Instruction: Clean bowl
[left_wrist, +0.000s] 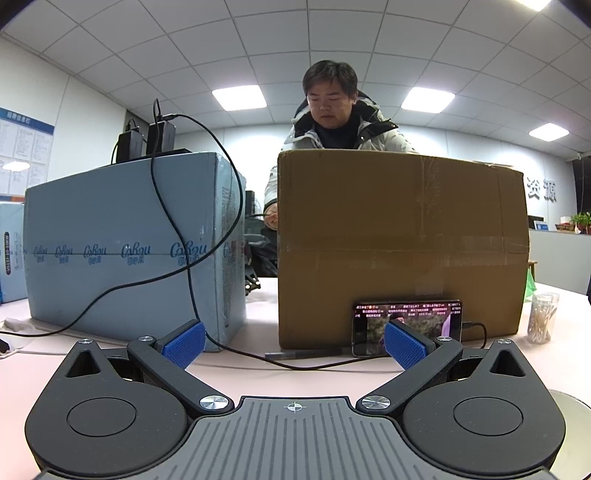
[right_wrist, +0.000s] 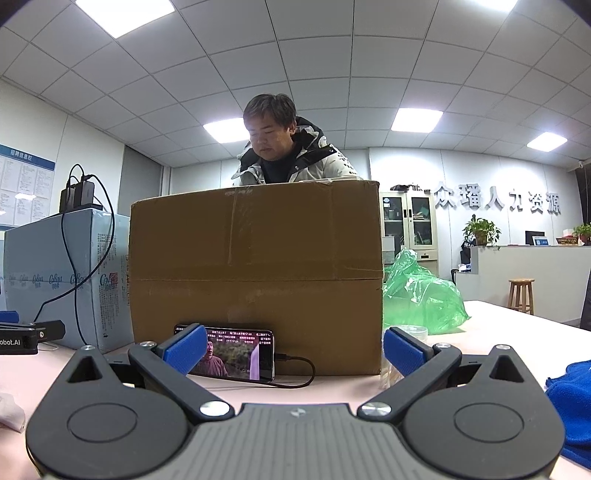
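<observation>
Pink table (left_wrist: 258, 376): cardboard box (left_wrist: 402, 243) centre, phone (left_wrist: 406, 326) leaning against it; left gripper (left_wrist: 294, 345), right gripper (right_wrist: 294, 350) before box, jaws wide, empty.

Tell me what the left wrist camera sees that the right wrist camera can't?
Only the left wrist view shows the jar of cotton swabs and a pen. Only the right wrist view shows the green plastic bag, blue cloth and wooden stool. Both show the brown cardboard box, the phone leaning on it, and the blue box.

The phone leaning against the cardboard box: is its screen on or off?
On. The phone stands on its long edge against the cardboard box, showing a video with text, a cable plugged in.
</observation>
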